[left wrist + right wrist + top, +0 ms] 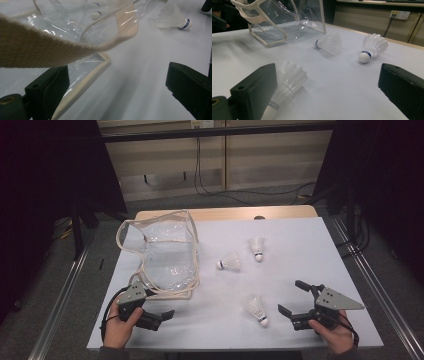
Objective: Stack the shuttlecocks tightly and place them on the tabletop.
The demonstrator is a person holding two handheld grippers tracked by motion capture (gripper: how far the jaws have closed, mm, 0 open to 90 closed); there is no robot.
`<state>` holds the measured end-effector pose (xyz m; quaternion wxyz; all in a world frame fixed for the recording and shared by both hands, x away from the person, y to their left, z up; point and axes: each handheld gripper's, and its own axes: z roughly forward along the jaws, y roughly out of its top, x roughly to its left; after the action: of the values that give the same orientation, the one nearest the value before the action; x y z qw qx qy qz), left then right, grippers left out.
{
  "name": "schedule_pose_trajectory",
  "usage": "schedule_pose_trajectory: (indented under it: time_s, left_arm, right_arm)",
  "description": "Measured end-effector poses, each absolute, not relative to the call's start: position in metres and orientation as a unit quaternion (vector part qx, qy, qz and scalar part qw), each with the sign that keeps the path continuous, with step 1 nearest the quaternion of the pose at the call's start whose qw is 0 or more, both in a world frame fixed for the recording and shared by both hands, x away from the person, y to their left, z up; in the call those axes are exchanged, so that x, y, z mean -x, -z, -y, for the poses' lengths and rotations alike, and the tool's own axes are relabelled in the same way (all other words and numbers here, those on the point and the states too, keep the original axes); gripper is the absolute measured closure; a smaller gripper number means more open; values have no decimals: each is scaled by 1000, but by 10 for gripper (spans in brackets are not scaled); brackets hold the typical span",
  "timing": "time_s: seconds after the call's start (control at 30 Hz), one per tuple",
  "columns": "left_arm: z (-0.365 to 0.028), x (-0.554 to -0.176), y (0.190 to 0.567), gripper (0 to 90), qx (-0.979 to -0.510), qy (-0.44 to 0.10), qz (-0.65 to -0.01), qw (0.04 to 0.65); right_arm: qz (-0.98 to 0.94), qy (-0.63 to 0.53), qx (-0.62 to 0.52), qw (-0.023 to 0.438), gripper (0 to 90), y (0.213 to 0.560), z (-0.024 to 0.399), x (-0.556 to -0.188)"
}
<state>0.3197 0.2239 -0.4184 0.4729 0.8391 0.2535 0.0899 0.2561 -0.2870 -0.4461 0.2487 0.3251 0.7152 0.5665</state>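
Three white feathered shuttlecocks (256,309) (229,262) (257,247) lie on the white desk (300,265), the nearest blurred beside the wide-open, empty right gripper (300,296); the left gripper (155,301), open and empty too, sits by the clear plastic bag with beige straps (165,255).

Left gripper (159,306) is held open just below clear bag (167,257); right gripper (295,297) is held open, nearest shuttlecock (256,309) lying just left of it, two shuttlecocks (230,262) beyond

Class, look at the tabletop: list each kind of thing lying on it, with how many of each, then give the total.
Shuttlecocks: 3 (near the right hand-held gripper, middle, far)
Clear bag with cream straps: 1
Hand-held grippers: 2 (left, right)
Total: 6
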Motion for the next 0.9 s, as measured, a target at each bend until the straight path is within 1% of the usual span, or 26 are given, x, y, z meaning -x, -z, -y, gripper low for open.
schedule_pose_trajectory:
  time_s: [0.17, 0.43, 0.9]
  left_arm:
    - [-226, -320, 420, 50, -836, -88, -259, 476]
    - [-227, -320, 422, 49, -844, -88, -256, 463]
    - [-229, -320, 425, 48, -842, -86, -260, 465]
  right_arm:
    - [-716, -566, -324, 249, 14, 446, 287, -256]
    - [-718, -559, -330, 251, 13, 445, 288, -259]
    - [-723, -548, -335, 254, 11, 442, 288, -265]
